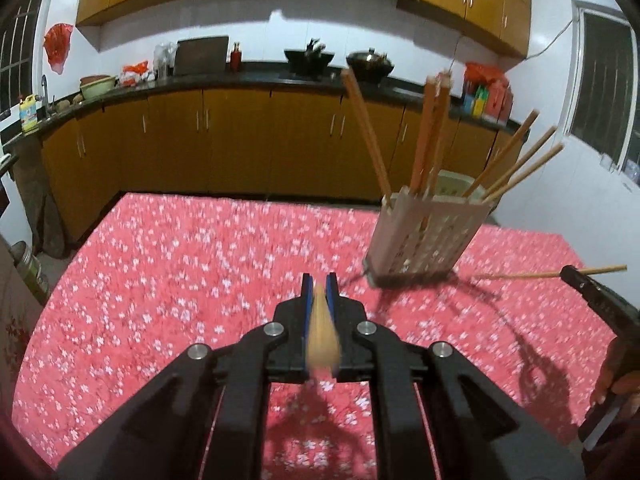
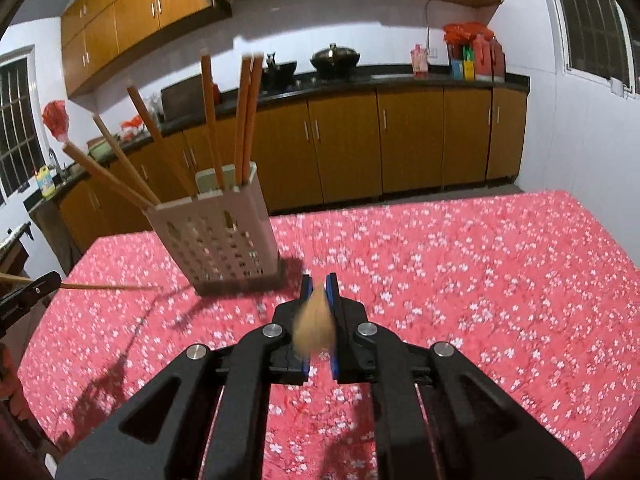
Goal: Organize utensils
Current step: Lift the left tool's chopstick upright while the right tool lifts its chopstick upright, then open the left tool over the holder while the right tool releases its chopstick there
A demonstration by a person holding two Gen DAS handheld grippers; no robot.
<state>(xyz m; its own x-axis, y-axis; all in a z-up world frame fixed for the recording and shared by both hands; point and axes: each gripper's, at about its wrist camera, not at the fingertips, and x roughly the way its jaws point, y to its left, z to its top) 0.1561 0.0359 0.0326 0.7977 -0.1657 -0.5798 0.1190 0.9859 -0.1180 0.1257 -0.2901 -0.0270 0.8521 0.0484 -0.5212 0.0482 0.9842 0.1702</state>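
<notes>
A white perforated utensil holder [image 1: 424, 236] stands on the red floral table, with several wooden chopsticks [image 1: 430, 132] upright or leaning in it. It also shows in the right wrist view [image 2: 218, 236] with its chopsticks [image 2: 248, 116]. My left gripper [image 1: 319, 285] is shut on a chopstick [image 1: 322, 340], seen end-on, left of the holder. My right gripper [image 2: 319, 285] is shut on another chopstick [image 2: 314, 330], right of the holder. Each gripper shows in the other's view, the right [image 1: 570, 271] and the left [image 2: 50, 280], with its chopstick pointing toward the holder.
The table with the red flowered cloth [image 1: 180, 260] fills the foreground in both views [image 2: 480, 260]. Behind it run brown kitchen cabinets [image 1: 240, 140] and a dark counter with woks [image 1: 370, 64] and bottles [image 2: 474, 58]. A window [image 2: 592, 20] is at the right.
</notes>
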